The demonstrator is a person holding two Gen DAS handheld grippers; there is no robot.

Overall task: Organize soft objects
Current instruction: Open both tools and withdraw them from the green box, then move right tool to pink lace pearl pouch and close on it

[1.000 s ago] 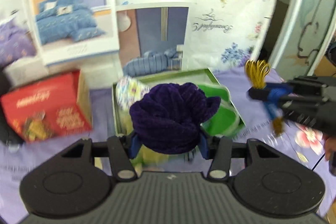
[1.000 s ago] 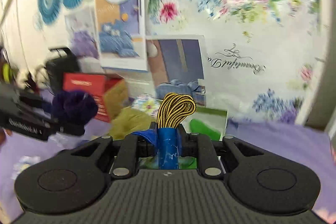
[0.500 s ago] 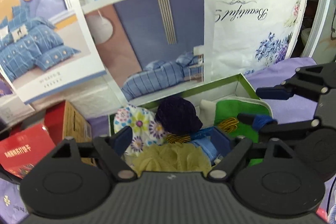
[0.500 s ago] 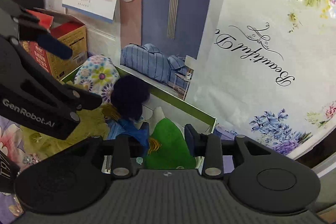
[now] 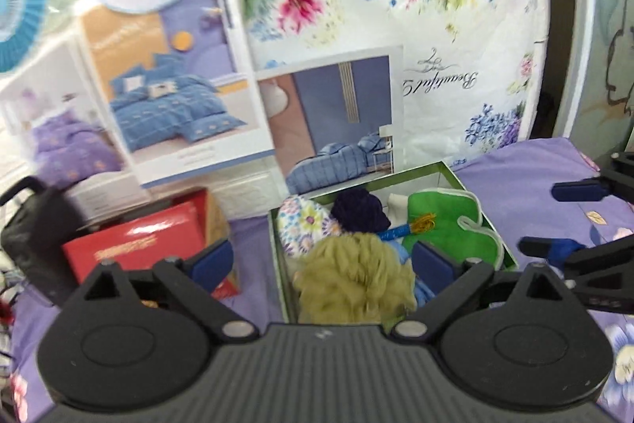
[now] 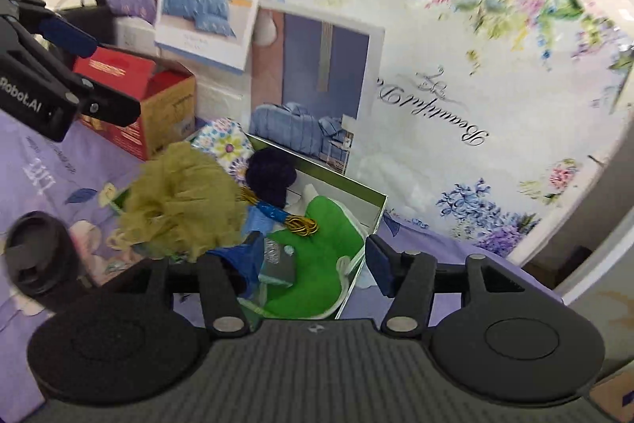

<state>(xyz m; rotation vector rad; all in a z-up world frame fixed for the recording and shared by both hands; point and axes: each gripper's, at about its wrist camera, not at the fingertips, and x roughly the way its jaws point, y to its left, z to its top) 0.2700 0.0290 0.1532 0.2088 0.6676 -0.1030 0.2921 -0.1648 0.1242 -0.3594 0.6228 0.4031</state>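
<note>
A green-rimmed box (image 5: 449, 172) (image 6: 374, 215) on the purple bedspread holds soft things: a dark purple ball (image 5: 359, 213) (image 6: 270, 172), a yellow-black cord with a blue band (image 5: 408, 228) (image 6: 286, 217), an olive mesh puff (image 5: 354, 274) (image 6: 178, 199), a floral cloth (image 5: 303, 224) (image 6: 228, 145) and a green cloth (image 5: 451, 228) (image 6: 321, 244). My left gripper (image 5: 323, 260) is open and empty above the box's near left side. My right gripper (image 6: 315, 260) is open and empty above the box's near end.
A red carton (image 5: 138, 252) (image 6: 134, 94) stands left of the box, with a black case (image 5: 35, 224) behind it. Bedding posters and a floral sheet (image 5: 436, 26) line the wall behind. A black round object (image 6: 37, 260) lies near left.
A second ago each gripper held its object above the box. Both have since let go: the purple ball and the cord now lie in the box, and both grippers have pulled back.
</note>
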